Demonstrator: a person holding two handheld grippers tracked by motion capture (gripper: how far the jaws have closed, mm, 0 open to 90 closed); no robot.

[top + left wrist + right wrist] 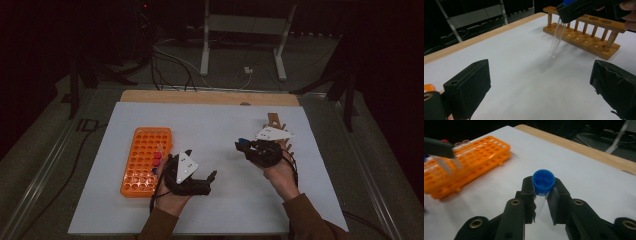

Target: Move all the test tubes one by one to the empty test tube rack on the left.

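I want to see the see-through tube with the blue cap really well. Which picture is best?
The left gripper view: the tube hangs full length from the right gripper, clear of the wooden rack. The right gripper view shows mostly its blue cap; the high view, a blue speck.

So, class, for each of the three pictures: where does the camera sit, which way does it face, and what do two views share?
High view: above the person's side, facing forward and down on the white table; forearms and both claws show.
Left gripper view: rides the open left claw, facing the wooden tube rack.
Right gripper view: rides the right claw, shut on the blue-capped clear plastic tube, facing the orange plastic tube rack.
Shared: the two gripper views both show that tube.
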